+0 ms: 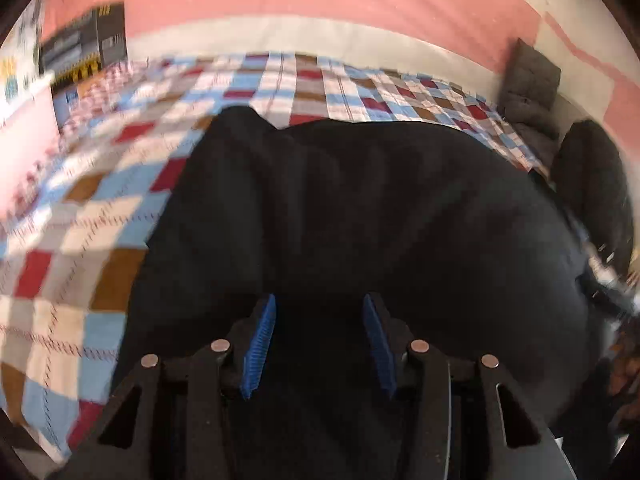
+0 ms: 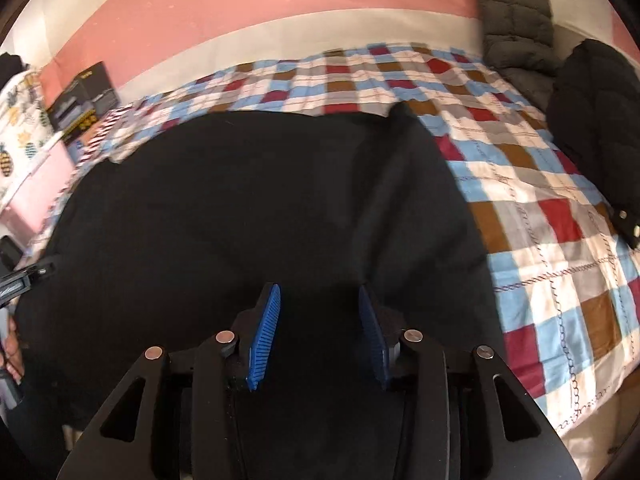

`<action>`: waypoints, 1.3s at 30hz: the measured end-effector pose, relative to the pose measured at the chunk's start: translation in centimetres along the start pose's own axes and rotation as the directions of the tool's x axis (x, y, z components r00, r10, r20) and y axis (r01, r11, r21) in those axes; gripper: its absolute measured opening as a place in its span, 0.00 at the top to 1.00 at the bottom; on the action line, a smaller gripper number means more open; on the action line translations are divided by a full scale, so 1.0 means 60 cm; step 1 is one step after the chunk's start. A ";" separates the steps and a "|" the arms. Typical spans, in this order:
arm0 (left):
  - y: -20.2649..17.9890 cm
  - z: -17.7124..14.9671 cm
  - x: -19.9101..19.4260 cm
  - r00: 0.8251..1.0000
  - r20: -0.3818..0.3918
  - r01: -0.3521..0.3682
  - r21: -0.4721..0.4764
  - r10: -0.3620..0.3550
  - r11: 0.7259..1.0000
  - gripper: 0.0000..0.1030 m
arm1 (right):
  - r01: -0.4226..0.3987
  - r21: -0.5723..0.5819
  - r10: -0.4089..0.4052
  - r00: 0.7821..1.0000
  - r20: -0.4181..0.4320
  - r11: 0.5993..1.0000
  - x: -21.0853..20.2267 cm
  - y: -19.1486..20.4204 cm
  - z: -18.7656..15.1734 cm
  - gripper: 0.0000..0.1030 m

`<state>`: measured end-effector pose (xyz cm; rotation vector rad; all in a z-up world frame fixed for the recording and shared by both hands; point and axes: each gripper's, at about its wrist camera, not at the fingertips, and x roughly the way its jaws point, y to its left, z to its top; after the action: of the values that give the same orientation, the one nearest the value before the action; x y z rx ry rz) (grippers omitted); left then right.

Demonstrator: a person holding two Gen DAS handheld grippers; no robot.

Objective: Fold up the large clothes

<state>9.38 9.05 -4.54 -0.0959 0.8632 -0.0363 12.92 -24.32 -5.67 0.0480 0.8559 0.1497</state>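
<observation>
A large black garment [image 1: 360, 200] lies spread over a checkered bed cover [image 1: 80, 220]; one corner bulges up at its far edge. In the left wrist view my left gripper [image 1: 320, 300] hovers above its near part, blue pads [image 1: 260, 344] apart and open, no cloth pinched between them. The right wrist view shows the same black garment [image 2: 240, 200] and my right gripper [image 2: 318, 288] above it, open too, its pads [image 2: 264, 340] free of fabric. At that view's left edge a hand [image 2: 12, 348] holds the other tool.
The checkered cover [image 2: 560, 240] runs to the right. A grey quilted cushion [image 2: 512, 16] leans on the pink wall at the far right, with a black padded jacket [image 2: 600, 120] beside it. A dark box [image 2: 84, 96] stands at the far left.
</observation>
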 end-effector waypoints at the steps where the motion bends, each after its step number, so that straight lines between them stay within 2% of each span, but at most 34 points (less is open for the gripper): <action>1: -0.005 0.001 0.005 1.000 0.004 -0.029 0.027 0.029 0.999 0.52 | 0.022 0.001 -0.022 1.000 0.009 1.000 0.006 -0.007 0.000 0.60; 2: -0.006 0.004 0.010 0.999 0.008 -0.047 0.031 0.047 0.998 0.52 | 0.039 -0.005 -0.039 0.999 0.016 0.999 0.010 -0.012 0.001 0.60; 3: -0.002 0.010 0.016 0.999 0.007 -0.046 0.006 0.046 0.999 0.52 | 0.063 -0.014 -0.063 0.998 0.021 0.998 0.018 -0.018 0.002 0.60; 5: 0.011 0.020 0.023 0.999 -0.006 -0.033 -0.060 0.032 0.998 0.53 | 0.062 0.005 -0.062 0.998 0.014 0.998 0.025 -0.031 0.005 0.60; 7: 0.020 0.035 0.018 0.999 -0.037 -0.028 -0.123 0.024 0.992 0.57 | 0.062 0.031 -0.063 0.998 0.002 0.998 0.018 -0.038 0.013 0.60; 9: 0.020 0.042 0.001 0.998 -0.055 -0.027 -0.139 0.019 0.990 0.57 | 0.072 0.076 -0.072 0.997 -0.006 0.995 -0.005 -0.043 0.028 0.61; 12: 0.012 0.065 -0.010 0.999 -0.019 -0.035 -0.072 0.033 0.997 0.57 | 0.033 0.097 -0.037 0.998 0.043 0.995 -0.030 -0.039 0.051 0.61; 14: 0.017 0.089 0.007 0.998 -0.008 -0.061 -0.049 0.061 0.997 0.57 | 0.018 0.079 -0.022 0.998 0.053 0.997 -0.016 -0.034 0.073 0.61; 18: 0.063 0.126 0.067 0.996 -0.035 -0.084 -0.111 0.081 0.990 0.57 | 0.052 0.070 -0.053 0.999 0.013 0.996 0.056 -0.049 0.102 0.61; 20: 0.089 0.118 0.096 0.995 -0.041 -0.093 -0.137 0.088 0.986 0.57 | 0.065 0.105 -0.064 0.998 -0.013 0.992 0.087 -0.075 0.099 0.66; 23: 0.105 0.095 0.116 0.998 -0.013 -0.056 -0.184 0.054 0.981 0.56 | 0.058 0.137 -0.056 0.998 -0.023 0.989 0.110 -0.097 0.087 0.67; 27: 0.098 0.094 0.115 0.997 -0.008 -0.083 -0.170 0.083 0.982 0.56 | 0.092 0.111 -0.089 0.996 -0.029 0.990 0.118 -0.086 0.085 0.67; 30: 0.098 0.119 0.098 0.994 -0.051 -0.102 -0.171 0.095 0.980 0.57 | 0.118 0.102 -0.114 0.992 -0.046 0.988 0.101 -0.083 0.103 0.67; 31: 0.094 0.132 0.088 0.995 -0.041 -0.098 -0.162 0.093 0.982 0.58 | 0.122 0.098 -0.120 0.992 -0.030 0.988 0.085 -0.079 0.116 0.67; 33: 0.085 0.155 0.076 0.997 -0.002 -0.082 -0.130 0.082 0.988 0.58 | 0.081 0.114 -0.082 0.997 0.004 0.990 0.071 -0.079 0.140 0.67; 35: 0.076 0.181 0.084 0.995 0.029 -0.095 -0.084 0.097 0.992 0.57 | 0.052 0.124 -0.056 0.998 0.027 0.991 0.075 -0.075 0.170 0.67; 37: 0.080 0.196 0.122 0.992 0.003 -0.127 -0.066 0.128 0.990 0.57 | 0.055 0.131 -0.056 0.998 0.010 0.990 0.104 -0.076 0.189 0.67; 39: 0.110 0.192 0.175 0.989 -0.077 -0.133 -0.128 0.124 0.983 0.55 | 0.101 0.136 -0.094 0.994 -0.054 0.986 0.157 -0.093 0.189 0.67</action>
<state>24.91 15.69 -5.68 -0.1648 0.9382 0.1399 28.15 -28.20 -5.86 0.1325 0.9137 -0.0010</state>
